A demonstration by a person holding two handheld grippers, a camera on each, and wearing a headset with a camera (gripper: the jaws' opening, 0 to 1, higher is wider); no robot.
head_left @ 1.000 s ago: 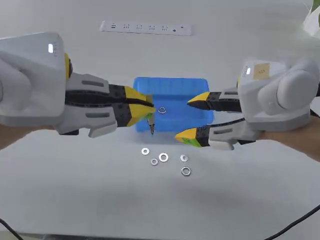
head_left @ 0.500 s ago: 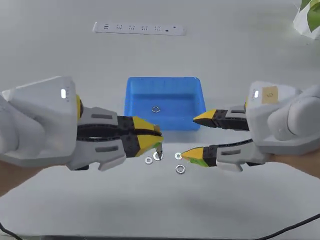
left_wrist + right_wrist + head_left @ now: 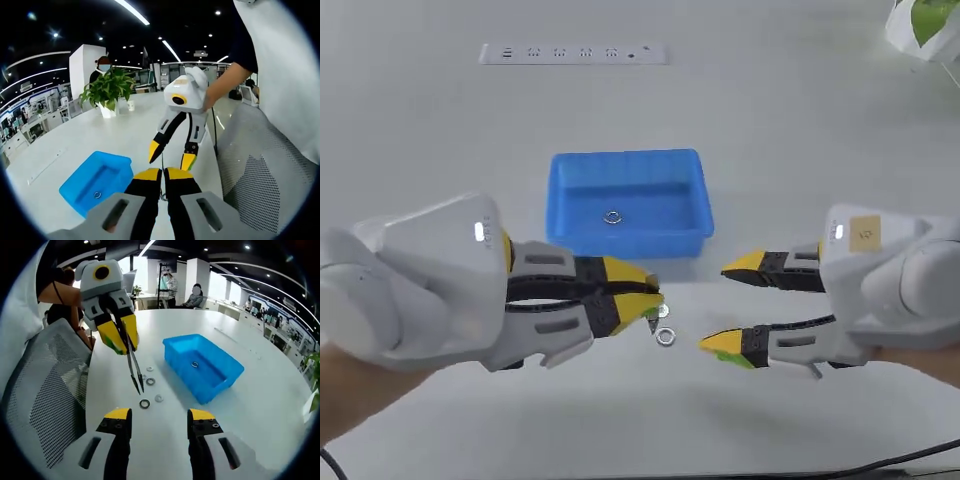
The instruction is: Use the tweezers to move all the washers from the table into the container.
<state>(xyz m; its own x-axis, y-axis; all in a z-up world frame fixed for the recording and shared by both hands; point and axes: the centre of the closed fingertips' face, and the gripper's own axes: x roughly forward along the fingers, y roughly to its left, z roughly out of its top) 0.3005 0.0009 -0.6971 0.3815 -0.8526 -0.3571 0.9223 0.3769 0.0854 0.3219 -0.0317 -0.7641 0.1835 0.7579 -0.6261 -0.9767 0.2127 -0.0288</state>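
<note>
My left gripper point(image 3: 655, 298) is shut on thin metal tweezers point(image 3: 134, 367), whose tips hang just above several loose washers point(image 3: 144, 403) on the white table. In the head view two of those washers point(image 3: 665, 337) lie beside the tweezer tips. The blue container point(image 3: 625, 157) stands just beyond them with one washer point(image 3: 612, 217) inside, also seen in the right gripper view point(image 3: 194, 364). My right gripper point(image 3: 735, 305) hovers open and holds nothing, to the right of the loose washers. In the left gripper view, the shut left gripper point(image 3: 162, 172) faces the right gripper point(image 3: 172, 150).
A white power strip point(image 3: 573, 53) lies at the far side of the table. A potted plant point(image 3: 107, 90) stands near the far right edge. A grey mesh chair point(image 3: 50, 385) sits at the near side, close to the person.
My left gripper has come back from over the container with the tweezers and dropped towards the loose washers. My right gripper has drawn back towards me. The head camera has tilted.
</note>
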